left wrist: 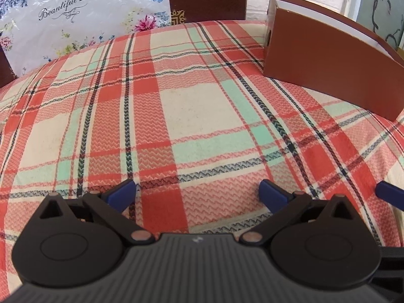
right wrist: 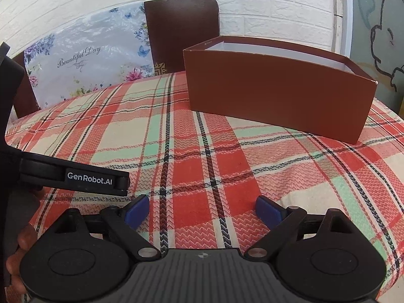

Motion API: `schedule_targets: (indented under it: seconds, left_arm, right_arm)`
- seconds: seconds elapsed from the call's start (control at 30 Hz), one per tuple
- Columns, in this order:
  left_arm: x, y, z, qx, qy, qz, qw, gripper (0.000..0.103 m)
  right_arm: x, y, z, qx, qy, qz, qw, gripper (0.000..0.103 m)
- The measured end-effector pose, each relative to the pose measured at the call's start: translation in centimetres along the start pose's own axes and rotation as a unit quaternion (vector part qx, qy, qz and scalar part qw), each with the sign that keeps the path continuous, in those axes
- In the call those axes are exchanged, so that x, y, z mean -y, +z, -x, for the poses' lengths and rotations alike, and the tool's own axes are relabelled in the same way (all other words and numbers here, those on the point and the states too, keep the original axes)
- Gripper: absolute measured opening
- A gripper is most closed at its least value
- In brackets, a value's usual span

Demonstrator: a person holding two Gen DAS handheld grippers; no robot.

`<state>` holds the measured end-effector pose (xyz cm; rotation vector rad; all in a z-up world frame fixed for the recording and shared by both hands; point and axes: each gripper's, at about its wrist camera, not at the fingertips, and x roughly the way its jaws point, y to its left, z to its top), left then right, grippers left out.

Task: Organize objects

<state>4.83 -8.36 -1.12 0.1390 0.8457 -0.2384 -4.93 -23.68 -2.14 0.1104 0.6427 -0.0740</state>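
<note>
With both my left gripper [left wrist: 198,193] and right gripper [right wrist: 199,210] spread wide and empty over the plaid cloth [left wrist: 192,106], I'd scan for loose items before approaching the open brown box [right wrist: 277,88] far right.

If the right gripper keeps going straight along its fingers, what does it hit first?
Probably the plaid tablecloth: the open right gripper tilts down at bare cloth, short of the brown box.

tablecloth [left wrist: 192,106]: woven plaid cloth, rough | box [right wrist: 277,93]: matt brown cardboard | bag [left wrist: 75,20]: glossy crinkled plastic
</note>
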Motion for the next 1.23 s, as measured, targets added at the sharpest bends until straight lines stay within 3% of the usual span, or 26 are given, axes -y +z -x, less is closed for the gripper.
schedule_targets:
  seconds: [0.2,0.53,1.0,1.23]
  left_arm:
    - [-0.5,0.5,1.3,-0.009,0.001,0.027,0.9996,0.103]
    - [1.1,1.0,5.3,0.046,0.020,-0.021,0.9985,0.103]
    - [2.0,0.9,6.0,0.055,0.027,-0.036,0.9975,0.103]
    - [2.7,0.5,6.2,0.058,0.011,-0.051,0.9969,0.103]
  right_arm:
    - [0.8,0.2,0.5,0.011,-0.006,-0.022,1.000,0.091]
    - [1.7,0.3,0.8,0.025,-0.021,-0.048,0.998,0.091]
    - [1.8,0.3,1.0,0.029,-0.023,-0.056,0.998,0.091]
    - [2.2,0.2,1.1,0.032,-0.023,-0.060,0.997,0.091]
